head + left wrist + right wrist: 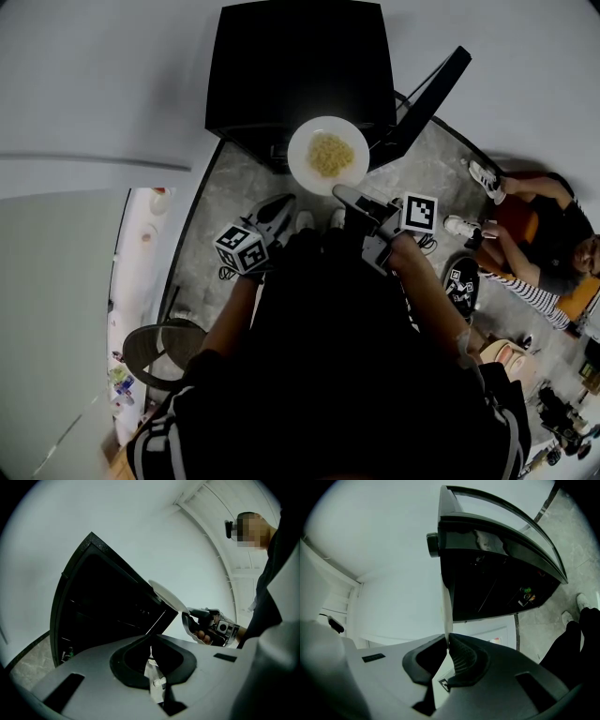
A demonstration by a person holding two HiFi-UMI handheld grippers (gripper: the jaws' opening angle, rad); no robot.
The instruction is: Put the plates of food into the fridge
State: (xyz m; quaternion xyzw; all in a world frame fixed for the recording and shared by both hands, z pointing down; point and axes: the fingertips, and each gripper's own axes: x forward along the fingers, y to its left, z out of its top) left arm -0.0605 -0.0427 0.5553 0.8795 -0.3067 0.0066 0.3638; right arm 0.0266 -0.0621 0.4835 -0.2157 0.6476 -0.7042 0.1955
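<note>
Right gripper [447, 641]: pinches the near rim of the white plate [302, 150].
Plate: carries yellowish food [330, 154], perhaps noodles; held in the air just before the open black fridge [300, 66].
Left gripper [151, 644]: jaws pressed together, holding nothing, apart from the plate.
Fridge door [422, 108]: swung open.

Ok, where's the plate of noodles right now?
Centre of the head view: the plate is held by its near rim in the right gripper, just in front of the open black fridge.
</note>
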